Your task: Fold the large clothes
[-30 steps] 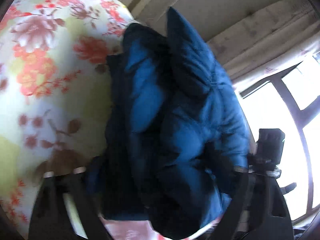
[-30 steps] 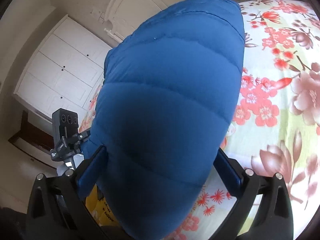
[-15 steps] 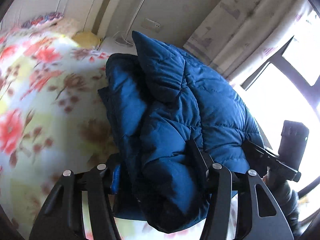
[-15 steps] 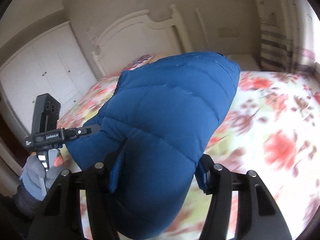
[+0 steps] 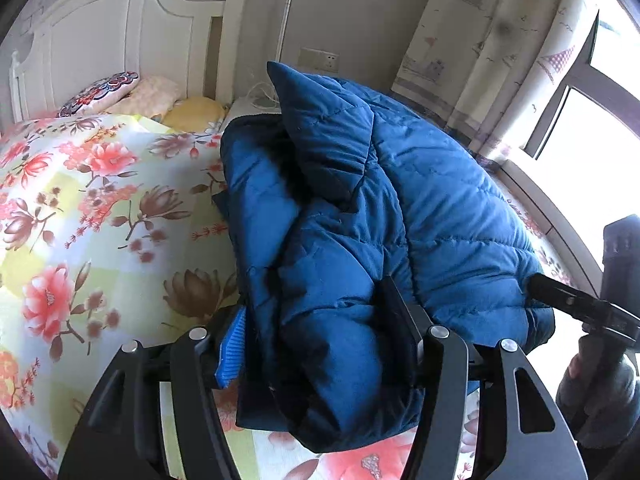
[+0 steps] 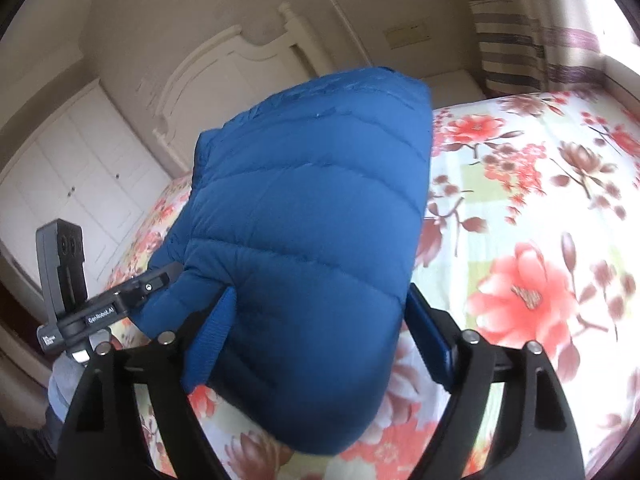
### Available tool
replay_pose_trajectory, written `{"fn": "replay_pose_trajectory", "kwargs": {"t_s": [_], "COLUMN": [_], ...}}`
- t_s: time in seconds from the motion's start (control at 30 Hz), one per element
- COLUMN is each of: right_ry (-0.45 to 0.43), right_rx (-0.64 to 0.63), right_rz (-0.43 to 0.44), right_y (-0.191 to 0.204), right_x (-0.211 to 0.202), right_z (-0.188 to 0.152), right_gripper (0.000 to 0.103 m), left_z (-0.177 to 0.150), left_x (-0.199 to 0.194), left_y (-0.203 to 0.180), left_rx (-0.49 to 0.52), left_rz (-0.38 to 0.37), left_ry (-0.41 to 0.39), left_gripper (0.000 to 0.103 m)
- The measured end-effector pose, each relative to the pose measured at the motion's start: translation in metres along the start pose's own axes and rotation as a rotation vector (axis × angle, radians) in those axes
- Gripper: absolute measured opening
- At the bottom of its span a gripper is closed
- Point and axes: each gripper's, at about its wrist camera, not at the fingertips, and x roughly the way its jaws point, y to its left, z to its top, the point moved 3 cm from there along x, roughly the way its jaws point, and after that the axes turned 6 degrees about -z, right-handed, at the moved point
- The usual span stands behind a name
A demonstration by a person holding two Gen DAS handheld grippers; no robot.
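A folded blue puffer jacket [image 5: 400, 216] lies in a thick bundle on the flowered bedspread [image 5: 92, 216]. My left gripper [image 5: 316, 328] has its near end between the jaws, which are opening. The blue left pad [image 5: 230, 344] touches the fabric and the right finger [image 5: 396, 312] is sunk into it. In the right wrist view the jacket [image 6: 312, 216] fills the gap of my right gripper [image 6: 320, 332]. Its jaws are opening too, with both pads [image 6: 214, 332] still against the padding. Each gripper grips one side of the bundle's near end, close beside the other.
A white headboard [image 5: 112, 36] and pillows [image 5: 132, 92] stand at the far end of the bed. A curtain [image 5: 500, 52] and bright window [image 5: 592, 120] are to the right. White wardrobe doors [image 6: 68, 184] are at the left in the right wrist view. A gloved hand [image 5: 600, 400] holds the other gripper.
Both views have swung toward the headboard, carrying the jacket along. The left jaws have closed in on the bundle. The right jaws narrowed, then widened again around it.
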Motion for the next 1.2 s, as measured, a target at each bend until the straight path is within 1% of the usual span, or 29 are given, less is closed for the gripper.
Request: {"fn": "replay_pose_trajectory", "kwargs": {"t_s": [0.13, 0.2, 0.23, 0.27, 0.3, 0.33, 0.37, 0.4, 0.43, 0.47, 0.5, 0.53, 0.57, 0.63, 0.7, 0.73, 0.8, 0.87, 0.97, 1.07, 1.2], "right_ry": [-0.030, -0.038, -0.042, -0.048, -0.053, -0.064, -0.098, -0.140, -0.188, -0.238, -0.284, -0.326, -0.345, -0.337, -0.324, -0.328, -0.334, -0.314, -0.311, -0.346, -0.362], "right_rx": [0.007, -0.002, -0.001, 0.010, 0.020, 0.036, 0.054, 0.063, 0.065, 0.055, 0.034, -0.006, -0.051, -0.146, -0.178, -0.178, -0.184, -0.185, -0.159, -0.175, -0.225], "right_rz": [0.015, 0.007, 0.004, -0.013, -0.032, -0.058, -0.091, -0.121, -0.156, -0.199, -0.240, -0.277, -0.300, -0.339, -0.375, -0.381, -0.384, -0.433, -0.435, -0.448, -0.477], "right_y": [-0.001, 0.003, 0.003, 0.004, 0.005, 0.008, 0.013, 0.020, 0.030, 0.042, 0.055, 0.071, 0.084, 0.112, 0.128, 0.132, 0.142, 0.148, 0.158, 0.172, 0.191], "right_x": [-0.014, -0.026, -0.031, -0.039, -0.045, -0.053, -0.068, -0.083, -0.098, -0.114, -0.126, -0.138, -0.145, -0.154, -0.162, -0.164, -0.175, -0.182, -0.203, -0.227, -0.246], "right_z": [-0.002, -0.006, -0.007, -0.010, -0.012, -0.014, -0.017, -0.021, -0.028, -0.036, -0.045, -0.055, -0.062, -0.074, -0.079, -0.079, -0.078, -0.070, -0.061, -0.063, -0.072], "right_gripper": [0.087, 0.088, 0.088, 0.088, 0.088, 0.088, 0.088, 0.088, 0.091, 0.098, 0.101, 0.101, 0.101, 0.101, 0.101, 0.101, 0.101, 0.101, 0.101, 0.101, 0.101], "left_z": [-0.003, -0.005, -0.006, -0.007, -0.009, -0.011, -0.013, -0.015, -0.019, -0.024, -0.030, -0.034, -0.039, -0.047, -0.052, -0.055, -0.054, -0.053, -0.054, -0.056, -0.057], "left_x": [-0.005, -0.009, -0.014, -0.021, -0.032, -0.051, -0.072, -0.088, -0.112, -0.135, -0.152, -0.163, -0.172, -0.187, -0.195, -0.199, -0.203, -0.214, -0.238, -0.256, -0.268], "left_y": [0.002, 0.001, 0.000, -0.002, -0.006, -0.012, -0.020, -0.026, -0.036, -0.047, -0.054, -0.058, -0.061, -0.068, -0.074, -0.078, -0.086, -0.094, -0.103, -0.110, -0.115], "left_rx": [-0.006, -0.004, 0.005, 0.024, 0.052, 0.085, 0.112, 0.128, 0.151, 0.165, 0.166, 0.161, 0.155, 0.149, 0.157, 0.165, 0.183, 0.197, 0.194, 0.193, 0.206], "left_rz": [0.005, 0.017, 0.046, 0.092, 0.151, 0.244, 0.308, 0.341, 0.361, 0.361, 0.373, 0.386, 0.395, 0.386, 0.360, 0.353, 0.368, 0.377, 0.353, 0.332, 0.313], "left_ry": [-0.005, -0.008, -0.015, -0.036, -0.068, -0.129, -0.189, -0.229, -0.288, -0.335, -0.363, -0.372, -0.375, -0.363, -0.351, -0.346, -0.341, -0.346, -0.370, -0.383, -0.378], "left_gripper": [0.058, 0.061, 0.068, 0.081, 0.086, 0.091, 0.094, 0.096, 0.097, 0.099, 0.099, 0.099, 0.099, 0.099, 0.099, 0.099, 0.099, 0.099, 0.099, 0.099, 0.099]}}
